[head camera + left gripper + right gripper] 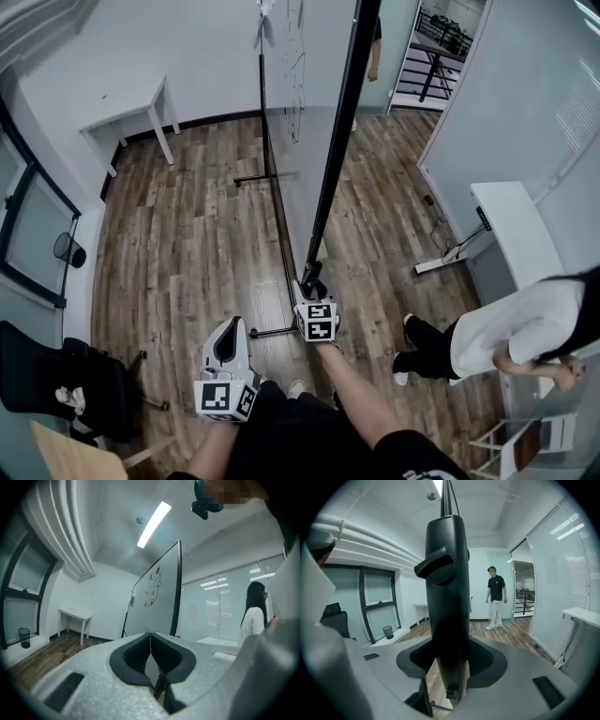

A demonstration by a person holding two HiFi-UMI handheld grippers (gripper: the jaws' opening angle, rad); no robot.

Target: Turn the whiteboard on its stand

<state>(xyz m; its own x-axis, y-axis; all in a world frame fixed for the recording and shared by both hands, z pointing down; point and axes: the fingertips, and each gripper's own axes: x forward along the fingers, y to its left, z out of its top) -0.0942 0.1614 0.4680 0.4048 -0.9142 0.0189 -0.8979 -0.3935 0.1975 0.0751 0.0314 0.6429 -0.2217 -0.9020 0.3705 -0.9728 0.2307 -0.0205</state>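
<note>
I see the whiteboard (305, 103) nearly edge-on from above, its black frame edge (336, 150) running down toward me beside the stand's thin black upright (272, 159). My right gripper (310, 291) is shut on the lower end of that frame edge. In the right gripper view the black frame edge (445, 588) stands upright between the jaws of the right gripper (447, 667). My left gripper (231, 330) hangs free lower left, away from the board, shut and empty. The left gripper (150, 641) faces the whiteboard (157, 597), whose face carries drawings.
A white table (131, 108) stands at the far wall. A black chair (56, 375) and a bin (70, 250) are at the left. At the right a person (506, 337) stands by a white desk (511, 230). Another person (496, 597) walks near the far doorway.
</note>
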